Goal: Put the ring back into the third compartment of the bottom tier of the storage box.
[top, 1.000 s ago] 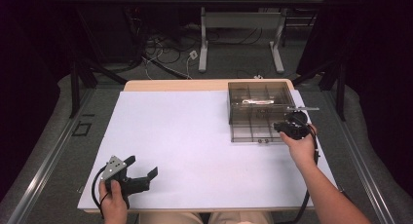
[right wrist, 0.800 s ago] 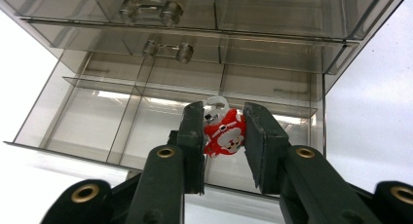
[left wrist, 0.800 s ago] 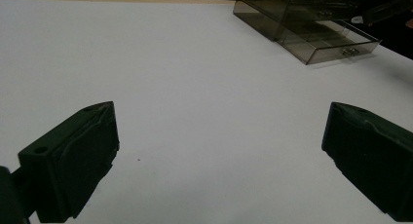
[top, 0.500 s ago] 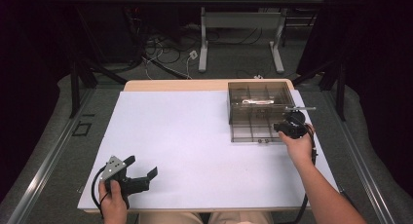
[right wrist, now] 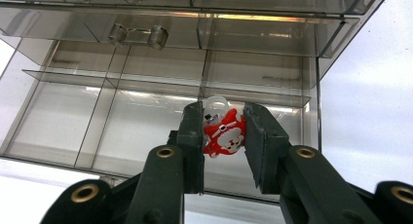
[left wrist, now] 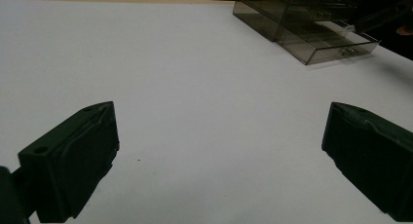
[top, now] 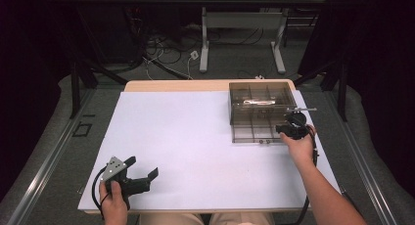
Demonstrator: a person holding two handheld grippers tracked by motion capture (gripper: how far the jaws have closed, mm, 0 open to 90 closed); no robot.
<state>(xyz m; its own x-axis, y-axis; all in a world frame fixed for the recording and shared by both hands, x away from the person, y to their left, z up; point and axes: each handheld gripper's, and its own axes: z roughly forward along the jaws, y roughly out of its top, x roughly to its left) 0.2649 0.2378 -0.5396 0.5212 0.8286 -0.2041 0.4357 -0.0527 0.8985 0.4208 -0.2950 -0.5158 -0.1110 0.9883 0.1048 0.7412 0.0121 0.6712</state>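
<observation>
A white table [top: 195, 146] spreads across the scene, bare over most of its surface. At its far right stands a clear smoky organizer box [top: 262, 112], its drawer [right wrist: 160, 121] pulled out toward the person and split by thin walls into open compartments. That open drawer looks like the destination, which would explain why the right gripper [right wrist: 224, 136] hangs directly above its near right compartment. Its jaws are closed tight on a small red and white figurine [right wrist: 223, 135], pinched by its sides so it can drop straight down once let go. The figurine sits between the pads, above the drawer and not yet inside it.

The left gripper [top: 142, 172] waits near the front left corner, well apart from the box, jaws spread wide and holding nothing, probably parked to stay clear.

The drawer's dividers and the box's overhanging upper edge are the nearest obstacles to a clean drop.
</observation>
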